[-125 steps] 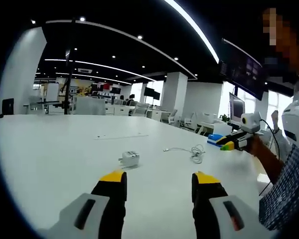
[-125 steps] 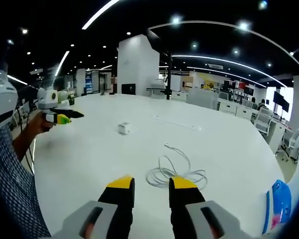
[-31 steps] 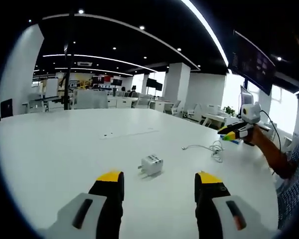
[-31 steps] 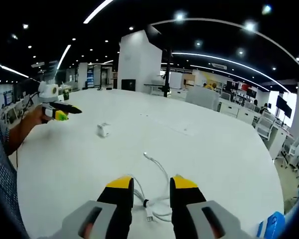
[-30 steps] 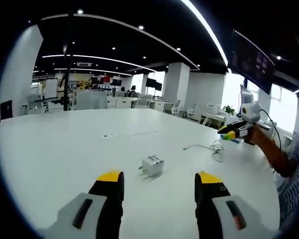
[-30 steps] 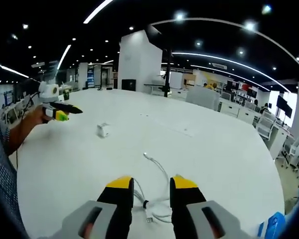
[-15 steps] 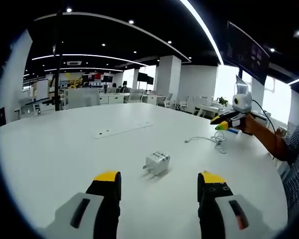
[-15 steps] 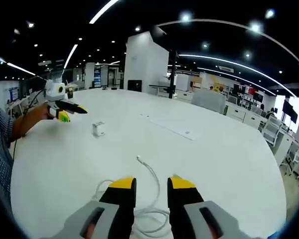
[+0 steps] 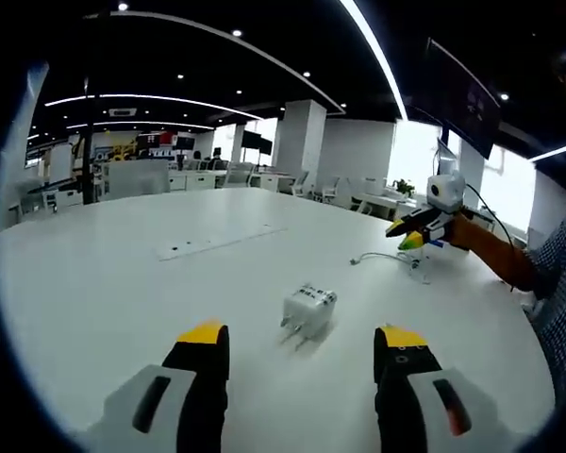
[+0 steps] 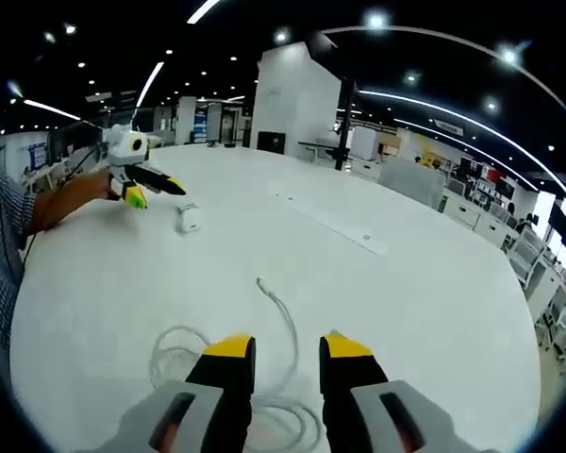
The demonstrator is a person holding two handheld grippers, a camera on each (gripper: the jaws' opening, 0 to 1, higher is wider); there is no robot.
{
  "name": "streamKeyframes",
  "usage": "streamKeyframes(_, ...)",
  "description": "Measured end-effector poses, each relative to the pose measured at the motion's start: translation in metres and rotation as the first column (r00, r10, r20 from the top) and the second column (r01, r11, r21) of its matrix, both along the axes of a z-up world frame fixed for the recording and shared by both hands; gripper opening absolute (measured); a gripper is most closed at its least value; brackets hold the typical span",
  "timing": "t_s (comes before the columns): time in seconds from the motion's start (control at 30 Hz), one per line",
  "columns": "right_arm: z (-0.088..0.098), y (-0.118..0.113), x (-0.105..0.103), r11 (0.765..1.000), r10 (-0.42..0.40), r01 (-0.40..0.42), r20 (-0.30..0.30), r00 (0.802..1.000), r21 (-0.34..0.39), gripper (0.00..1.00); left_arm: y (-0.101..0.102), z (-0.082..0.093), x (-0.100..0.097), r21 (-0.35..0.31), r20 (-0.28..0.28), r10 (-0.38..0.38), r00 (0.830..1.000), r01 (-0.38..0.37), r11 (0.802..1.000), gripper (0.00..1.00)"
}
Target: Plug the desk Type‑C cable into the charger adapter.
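Note:
The white charger adapter (image 9: 307,310) lies on the white table (image 9: 94,293), prongs toward me, just ahead of my left gripper (image 9: 302,336), whose jaws stand wide open on either side of it without touching. The white Type-C cable (image 10: 281,316) lies loosely coiled on the table. Its free plug end (image 10: 259,281) points away from me, and the coil runs under and between the jaws of my right gripper (image 10: 286,347), which is open with a narrow gap. In the left gripper view the right gripper (image 9: 406,231) hovers over the cable (image 9: 396,260). The right gripper view shows the left gripper (image 10: 156,184) beside the adapter (image 10: 189,219).
A person's arm (image 10: 66,203) and checked sleeve (image 9: 557,283) hold the grippers. A long flush strip (image 10: 335,226) is set into the table's middle. Office desks, chairs and pillars stand far behind the table.
Both grippers have moved forward. The adapter now sits closer, between the left jaws' tips. The right gripper has come lower over the cable coil, which now spreads around its jaws.

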State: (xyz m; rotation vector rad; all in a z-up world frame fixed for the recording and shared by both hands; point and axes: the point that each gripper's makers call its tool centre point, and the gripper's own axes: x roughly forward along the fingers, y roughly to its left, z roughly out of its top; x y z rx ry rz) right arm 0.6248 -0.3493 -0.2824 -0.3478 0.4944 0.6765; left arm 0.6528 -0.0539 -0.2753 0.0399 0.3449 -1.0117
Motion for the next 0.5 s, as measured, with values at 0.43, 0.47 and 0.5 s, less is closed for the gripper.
streamKeyframes(0.43, -0.007, 0.016, 0.010, 0.993, 0.115, -0.115, -0.051, 0.992, -0.002, 0.30, -0.028, -0.001, 0.000, 0.018, 0.087, -0.202, 0.975, 0.202, 0.979, 0.61)
streamKeyframes(0.47, -0.008, 0.017, 0.009, 0.992, 0.125, -0.125, -0.054, 0.991, -0.004, 0.30, -0.031, -0.002, 0.002, 0.024, 0.093, -0.219, 0.971, 0.218, 0.976, 0.61)
streamKeyframes(0.5, -0.009, 0.019, 0.011, 0.991, 0.136, -0.137, -0.052, 0.989, -0.006, 0.30, -0.032, -0.003, 0.004, 0.025, 0.095, -0.226, 0.969, 0.225, 0.974, 0.60)
